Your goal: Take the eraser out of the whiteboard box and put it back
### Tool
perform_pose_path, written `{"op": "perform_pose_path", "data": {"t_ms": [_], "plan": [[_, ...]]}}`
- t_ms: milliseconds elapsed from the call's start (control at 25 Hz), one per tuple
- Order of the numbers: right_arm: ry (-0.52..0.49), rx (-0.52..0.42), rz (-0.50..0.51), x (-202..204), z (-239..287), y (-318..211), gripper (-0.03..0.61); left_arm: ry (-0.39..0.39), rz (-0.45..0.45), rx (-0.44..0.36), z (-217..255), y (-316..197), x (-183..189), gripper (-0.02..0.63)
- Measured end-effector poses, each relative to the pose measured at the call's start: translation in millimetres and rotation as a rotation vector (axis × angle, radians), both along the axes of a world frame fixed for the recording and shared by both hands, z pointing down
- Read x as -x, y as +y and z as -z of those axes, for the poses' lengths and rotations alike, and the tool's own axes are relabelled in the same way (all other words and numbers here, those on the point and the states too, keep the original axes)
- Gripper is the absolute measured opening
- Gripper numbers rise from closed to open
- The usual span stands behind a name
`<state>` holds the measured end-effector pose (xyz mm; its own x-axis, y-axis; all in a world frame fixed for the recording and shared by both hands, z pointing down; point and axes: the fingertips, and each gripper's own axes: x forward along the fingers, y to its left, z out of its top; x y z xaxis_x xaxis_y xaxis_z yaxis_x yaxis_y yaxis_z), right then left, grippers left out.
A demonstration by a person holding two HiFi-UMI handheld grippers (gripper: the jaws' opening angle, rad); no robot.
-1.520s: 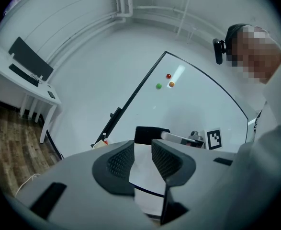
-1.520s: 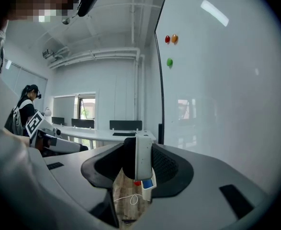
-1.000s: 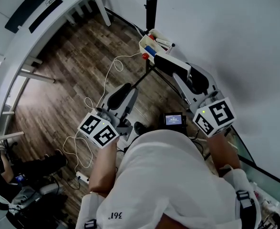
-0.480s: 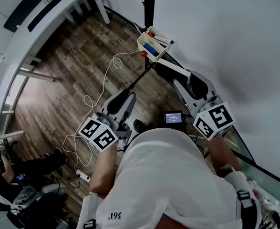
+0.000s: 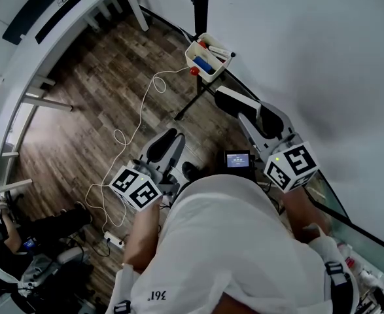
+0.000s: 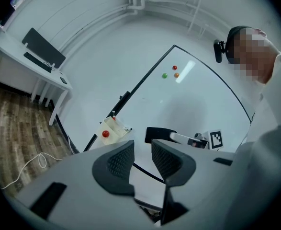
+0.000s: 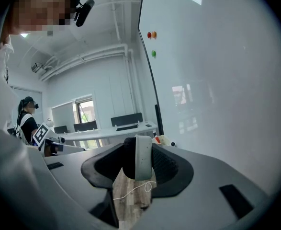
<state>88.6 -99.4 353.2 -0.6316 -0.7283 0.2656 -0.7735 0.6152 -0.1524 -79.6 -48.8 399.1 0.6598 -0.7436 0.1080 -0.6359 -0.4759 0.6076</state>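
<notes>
The eraser (image 5: 234,101), a black block with a white back, sits clamped between the jaws of my right gripper (image 5: 244,110). The right gripper view shows the eraser (image 7: 139,157) upright between the pads of that gripper (image 7: 139,166). The white whiteboard box (image 5: 209,56) hangs on the board's lower edge, a little beyond the eraser and apart from it. It holds a blue thing and markers, with a red magnet (image 5: 194,71) on its front. My left gripper (image 5: 166,144) hangs over the floor, open and empty. In its own view the left gripper (image 6: 142,158) faces the box (image 6: 112,130).
The whiteboard (image 5: 322,57) fills the right side, with its stand's legs (image 5: 190,103) below the box. A white cable (image 5: 139,110) trails across the wooden floor to a power strip (image 5: 113,243). A white desk (image 5: 54,31) stands far left. Another person (image 5: 8,257) sits at lower left.
Both grippers have sunk and drawn back toward me. The eraser, close beside the box a second ago, now sits farther from it, still in the right gripper.
</notes>
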Motion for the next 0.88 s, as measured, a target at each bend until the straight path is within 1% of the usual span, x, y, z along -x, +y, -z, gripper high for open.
{"op": "perform_pose_path", "data": {"t_ms": [400, 640, 880], "plan": [[0.027, 0.064, -0.007, -5, -22, 11, 0.192, -0.008, -0.022, 0.039, -14, 17, -4, 0.118], [0.03, 0.073, -0.005, -5, -26, 11, 0.192, -0.007, -0.028, 0.051, -18, 18, -7, 0.118], [0.038, 0.077, -0.002, -5, -26, 11, 0.192, -0.002, -0.042, 0.043, -17, 17, -11, 0.118]]}}
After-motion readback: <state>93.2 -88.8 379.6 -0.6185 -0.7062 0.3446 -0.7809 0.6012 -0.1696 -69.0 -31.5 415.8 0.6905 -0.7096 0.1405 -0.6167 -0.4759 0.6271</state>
